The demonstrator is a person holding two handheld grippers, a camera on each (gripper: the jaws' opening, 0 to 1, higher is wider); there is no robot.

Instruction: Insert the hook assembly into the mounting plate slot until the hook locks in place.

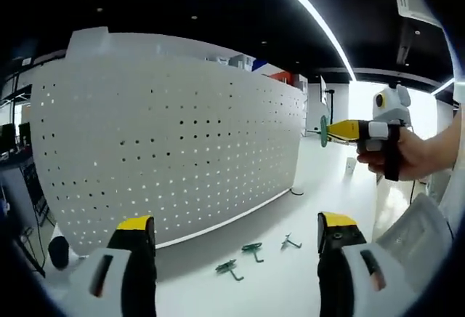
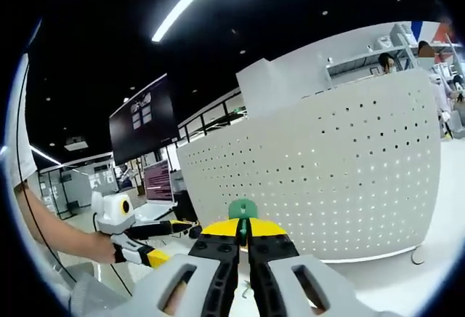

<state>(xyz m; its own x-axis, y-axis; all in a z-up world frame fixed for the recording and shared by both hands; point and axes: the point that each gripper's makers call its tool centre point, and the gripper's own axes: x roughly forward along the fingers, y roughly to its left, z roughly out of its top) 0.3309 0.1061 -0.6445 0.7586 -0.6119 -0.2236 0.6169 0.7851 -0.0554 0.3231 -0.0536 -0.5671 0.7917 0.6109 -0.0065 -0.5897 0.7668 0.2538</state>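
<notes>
The right gripper [image 2: 243,238] is clamped on a green hook [image 2: 242,210], apparently aimed toward the white pegboard [image 1: 174,142], while the left gripper [image 1: 236,233] stands open above spare hooks [image 1: 243,257] at the pegboard's foot.

Left tool [image 1: 236,241] jaws wide apart; right tool [image 2: 244,243] jaws clamped together.

The pegboard [image 1: 174,150] is looking like matt white painted metal; the hooks [image 1: 252,249] are gleaming green on the smooth white surface [image 1: 305,186].
</notes>
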